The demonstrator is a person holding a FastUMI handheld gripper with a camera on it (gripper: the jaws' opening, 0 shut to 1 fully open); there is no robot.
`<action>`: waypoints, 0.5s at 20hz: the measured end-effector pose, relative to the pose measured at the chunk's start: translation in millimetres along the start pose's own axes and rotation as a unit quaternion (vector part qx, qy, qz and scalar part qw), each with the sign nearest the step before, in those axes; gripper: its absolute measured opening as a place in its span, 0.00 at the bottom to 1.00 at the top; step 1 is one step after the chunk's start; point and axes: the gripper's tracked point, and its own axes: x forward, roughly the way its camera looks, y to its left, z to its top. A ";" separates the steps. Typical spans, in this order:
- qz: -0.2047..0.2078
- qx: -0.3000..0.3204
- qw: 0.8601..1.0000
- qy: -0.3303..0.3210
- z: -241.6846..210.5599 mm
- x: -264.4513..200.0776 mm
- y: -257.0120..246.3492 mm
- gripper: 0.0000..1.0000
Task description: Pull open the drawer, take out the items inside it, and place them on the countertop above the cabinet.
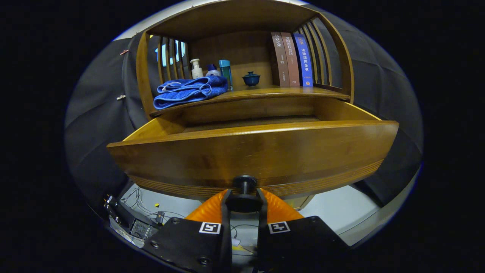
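Clearly the drawer (250, 151) is standing pulled well out beneath the countertop (265, 92), with the gripper (244, 201) pinching its knob (244, 182). Its inside is hiding behind the front; next, releasing and reaching in. A blue towel (189, 91) is lying at the countertop's left edge.

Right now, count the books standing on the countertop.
3, upright side by side beyond the gripper: brown book, reddish-brown book, blue book farthest from the teacup. Others may be hidden.
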 end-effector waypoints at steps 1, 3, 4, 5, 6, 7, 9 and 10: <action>0.001 0.000 1.000 0.005 -5.5 -4.9 0.5 0.31; 0.004 0.001 1.000 0.014 -14.8 -14.0 1.5 0.31; 0.005 0.001 1.000 0.013 -17.0 -16.1 2.4 0.31; 0.005 0.000 1.000 0.017 -21.5 -20.5 3.1 0.31; 0.007 0.002 1.000 0.017 -22.3 -23.7 4.2 0.31; 0.008 0.003 1.000 0.020 -25.1 -25.5 5.0 0.31; 0.009 0.004 1.000 0.022 -28.0 -28.0 4.4 0.31; 0.009 0.006 1.000 0.023 -28.6 -28.8 4.3 0.31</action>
